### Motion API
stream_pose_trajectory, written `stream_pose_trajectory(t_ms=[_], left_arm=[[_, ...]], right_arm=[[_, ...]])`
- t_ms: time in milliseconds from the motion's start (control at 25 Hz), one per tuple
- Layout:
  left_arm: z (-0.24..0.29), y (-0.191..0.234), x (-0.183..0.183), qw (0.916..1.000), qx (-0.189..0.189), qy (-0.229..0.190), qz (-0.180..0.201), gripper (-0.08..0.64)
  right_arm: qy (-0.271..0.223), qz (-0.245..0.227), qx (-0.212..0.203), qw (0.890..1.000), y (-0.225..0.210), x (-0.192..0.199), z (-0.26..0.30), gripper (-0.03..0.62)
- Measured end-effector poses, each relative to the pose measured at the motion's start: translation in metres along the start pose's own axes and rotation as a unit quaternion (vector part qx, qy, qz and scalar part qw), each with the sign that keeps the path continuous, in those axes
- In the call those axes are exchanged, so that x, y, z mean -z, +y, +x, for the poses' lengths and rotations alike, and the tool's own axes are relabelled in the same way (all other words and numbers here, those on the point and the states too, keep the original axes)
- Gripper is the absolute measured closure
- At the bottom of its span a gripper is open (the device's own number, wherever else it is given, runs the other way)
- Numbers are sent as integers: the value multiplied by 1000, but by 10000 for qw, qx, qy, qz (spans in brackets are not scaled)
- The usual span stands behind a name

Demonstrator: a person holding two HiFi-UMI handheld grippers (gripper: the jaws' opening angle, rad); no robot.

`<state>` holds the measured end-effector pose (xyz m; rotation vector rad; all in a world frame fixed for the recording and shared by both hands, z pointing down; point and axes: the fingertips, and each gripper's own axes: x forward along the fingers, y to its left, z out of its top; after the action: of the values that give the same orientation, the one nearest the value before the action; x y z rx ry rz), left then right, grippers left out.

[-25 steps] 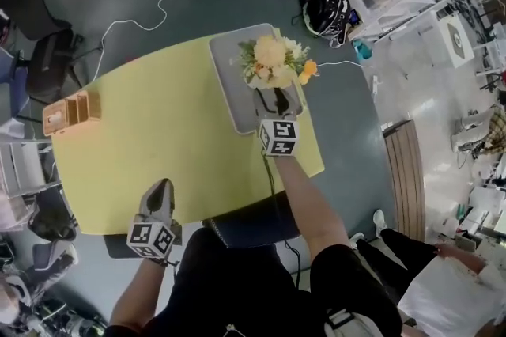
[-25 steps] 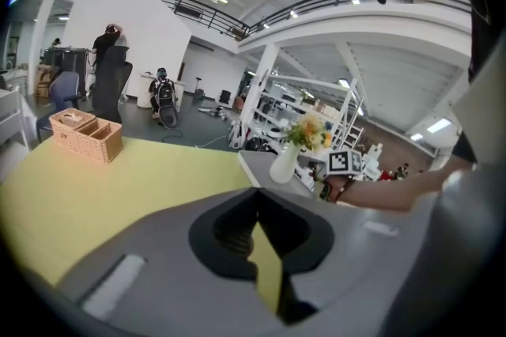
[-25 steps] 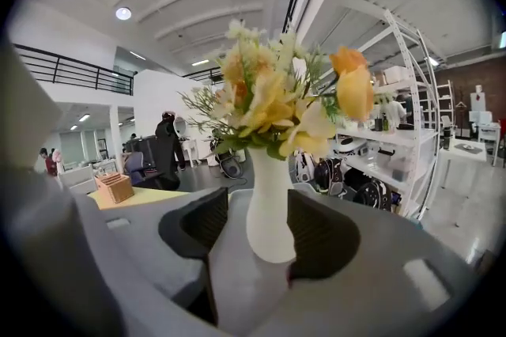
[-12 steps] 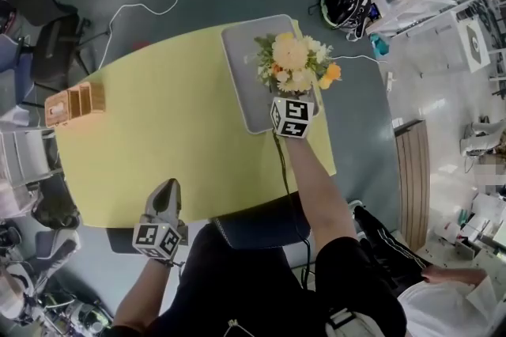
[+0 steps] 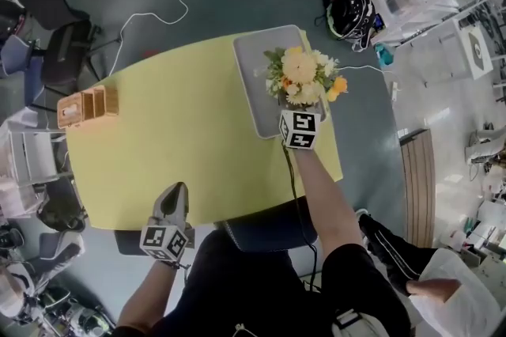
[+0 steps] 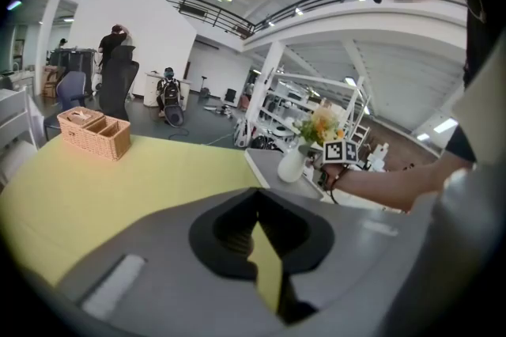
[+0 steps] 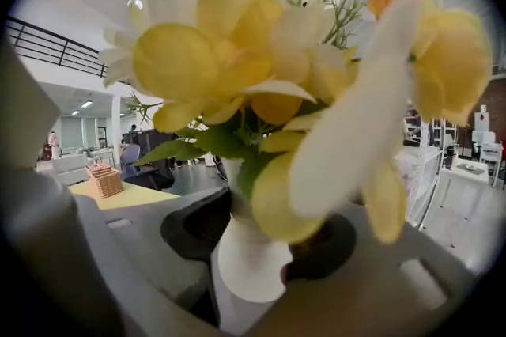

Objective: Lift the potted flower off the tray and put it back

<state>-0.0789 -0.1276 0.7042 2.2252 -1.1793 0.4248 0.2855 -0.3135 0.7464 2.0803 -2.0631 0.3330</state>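
**Potted flower** (image 5: pixel 303 78): smooth white narrow-necked pot under a bunch of yellow, white and orange blooms with green leaves. Located on the flat grey rectangular tray (image 5: pixel 253 78), toward its right edge, at the far right end of the pale yellow oval table (image 5: pixel 174 130). From the left gripper view, seemingly with its base resting on the tray, not raised.

**Right claw** (image 7: pixel 254 248): just been closing, with the pot between the jaws. Clamped on the white body below the neck, blooms crowding above.

**Left claw** (image 5: pixel 177 191): jaws together, holding nothing, poised over the near table edge, well apart from the tray.

**Handling, as a judgement:** probably light but top-heavy under the wide bunch. Hard, glossy wall likely slippery and breakable. Blooms and leaves soft, no place for a grip. Best taken on the pot's body just under the neck, squarely from both sides, and kept upright.

**Count:** one potted flower, one tray, one table, two claws, and one tan woven divided basket (image 5: pixel 87 106) at the table's far left edge.
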Motion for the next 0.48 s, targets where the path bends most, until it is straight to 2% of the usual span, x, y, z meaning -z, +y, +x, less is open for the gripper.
stream_pose_trajectory(t_ms=[200, 480], left_arm=[[-21, 7, -4, 9999, 52, -142, 18, 552], [-55, 7, -35, 9980, 192, -606, 61, 552]], right_arm=[[84, 6, -83, 9999, 27, -17, -34, 382], [56, -101, -533, 9985, 92, -77, -92, 382]])
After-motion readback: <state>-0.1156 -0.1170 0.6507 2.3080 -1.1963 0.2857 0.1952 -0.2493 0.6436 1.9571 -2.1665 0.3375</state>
